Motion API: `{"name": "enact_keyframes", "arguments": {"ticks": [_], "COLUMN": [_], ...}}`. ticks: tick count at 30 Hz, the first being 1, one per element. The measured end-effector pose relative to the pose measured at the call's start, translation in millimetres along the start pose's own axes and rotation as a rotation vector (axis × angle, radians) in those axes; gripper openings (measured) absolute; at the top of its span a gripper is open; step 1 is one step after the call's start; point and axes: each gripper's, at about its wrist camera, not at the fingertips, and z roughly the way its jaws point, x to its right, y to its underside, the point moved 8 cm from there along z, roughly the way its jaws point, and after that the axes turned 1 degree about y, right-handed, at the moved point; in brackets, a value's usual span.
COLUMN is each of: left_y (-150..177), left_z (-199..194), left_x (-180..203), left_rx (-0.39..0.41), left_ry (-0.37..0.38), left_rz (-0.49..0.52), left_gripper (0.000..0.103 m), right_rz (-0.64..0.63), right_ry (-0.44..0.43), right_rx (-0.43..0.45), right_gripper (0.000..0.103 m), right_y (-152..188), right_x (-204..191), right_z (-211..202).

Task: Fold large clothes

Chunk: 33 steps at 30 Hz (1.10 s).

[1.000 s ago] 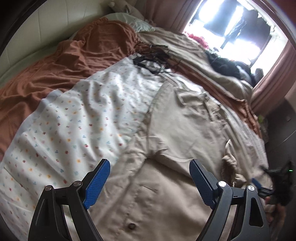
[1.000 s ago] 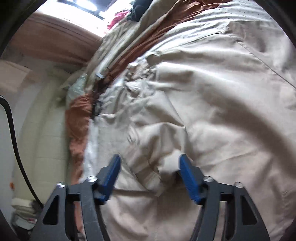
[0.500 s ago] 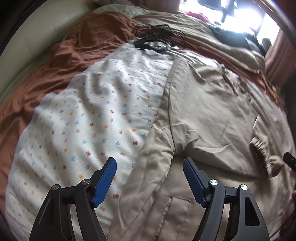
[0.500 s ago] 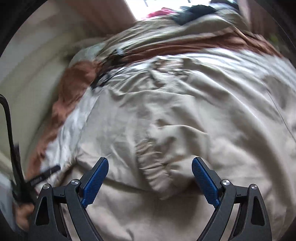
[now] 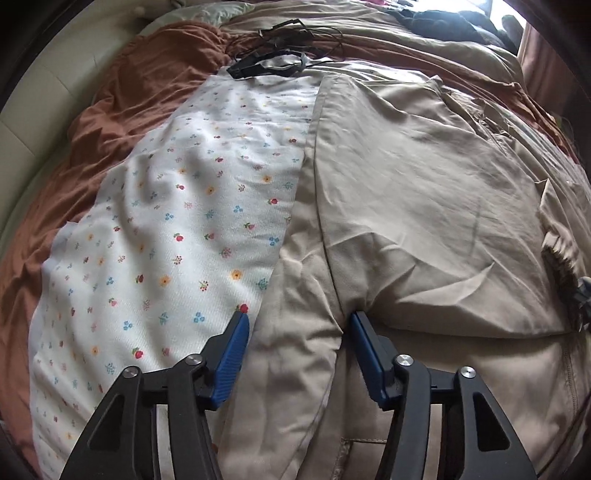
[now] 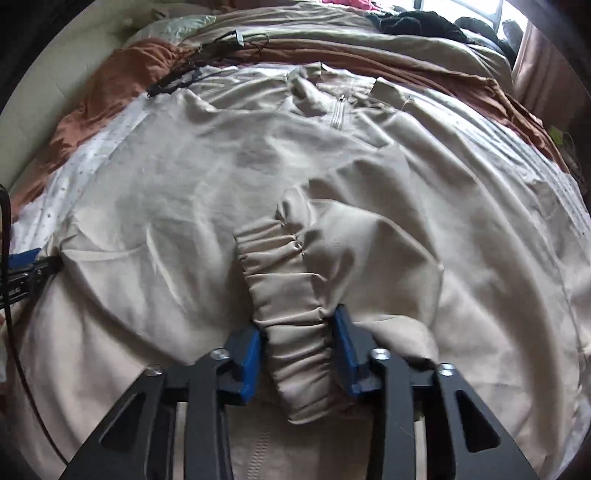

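Note:
A large beige jacket (image 5: pixel 417 192) lies spread on the bed, with one sleeve folded across its body. My left gripper (image 5: pixel 297 328) is open, low over the jacket's left edge where the sleeve fold meets the body. In the right wrist view the jacket (image 6: pixel 192 177) fills the frame. My right gripper (image 6: pixel 297 332) has its jaws closing around the sleeve's gathered elastic cuff (image 6: pixel 291 295), the blue pads (image 6: pixel 341 332) touching the cuff on both sides.
A white floral sheet (image 5: pixel 177 221) lies left of the jacket over rust-brown bedding (image 5: pixel 122 96). Black cables and a hanger (image 5: pixel 280 55) lie at the far end. Dark clothes (image 6: pixel 417 18) are piled near the window. The left gripper shows at the left edge of the right wrist view (image 6: pixel 26 269).
Both grippers dropped lower toward the jacket. The left jaws narrowed over the sleeve fold. The right jaws closed in from wide open onto the elastic cuff.

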Motion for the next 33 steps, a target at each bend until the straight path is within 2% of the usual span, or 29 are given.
{"name": "enact_keyframes", "arguments": {"ticks": [4,7,9,11,14,16,17,19,24,25,27,30,33], "left_y": [-1,-3,-4,-5,-4,-3,-3,-3,-9,-10,-12,-12,-14], "left_z": [-2,-4,-6,-9,-14,-19,-22,-30,-41,-41,-36,-25,-12], "left_x": [-4,-16,-31,-47,-65,-67,-68,-66,-56,-52,-47,-42,-47], "left_rx": [0.008,0.017,0.027,0.036,0.042,0.049,0.053,0.071,0.112,0.117,0.108,0.087,0.072], "left_ry": [-0.020,-0.058,-0.095,-0.121,-0.107,-0.074,-0.082,-0.081,-0.021,-0.018,-0.023,-0.022,-0.048], "left_rz": [-0.004,-0.030,-0.061,-0.108,-0.192,-0.217,-0.216,-0.207,-0.195,-0.180,-0.155,-0.154,-0.170], "left_gripper": [0.048,0.045,0.045,0.044,0.044,0.044,0.044,0.044,0.044,0.044,0.044,0.044,0.044], "right_rz": [0.105,0.260,0.366,0.446,0.535,0.570,0.577,0.570,0.573,0.573,0.574,0.622,0.591], "right_ry": [-0.021,-0.009,-0.012,-0.027,-0.114,-0.149,-0.164,-0.178,-0.246,-0.244,-0.232,-0.233,-0.230], "right_rx": [0.122,0.176,0.179,0.146,0.089,0.056,0.035,-0.006,-0.096,-0.109,-0.113,-0.111,-0.095], "right_gripper": [0.032,0.033,0.035,0.037,0.037,0.037,0.037,0.037,0.037,0.040,0.044,0.043,0.036], "right_y": [-20,-24,-17,-6,9,18,24,36,52,54,55,59,54], "right_x": [31,83,116,144,161,164,163,154,127,123,120,121,120], "right_z": [-41,-65,-69,-65,-54,-50,-49,-46,-26,-22,-17,-7,1]}}
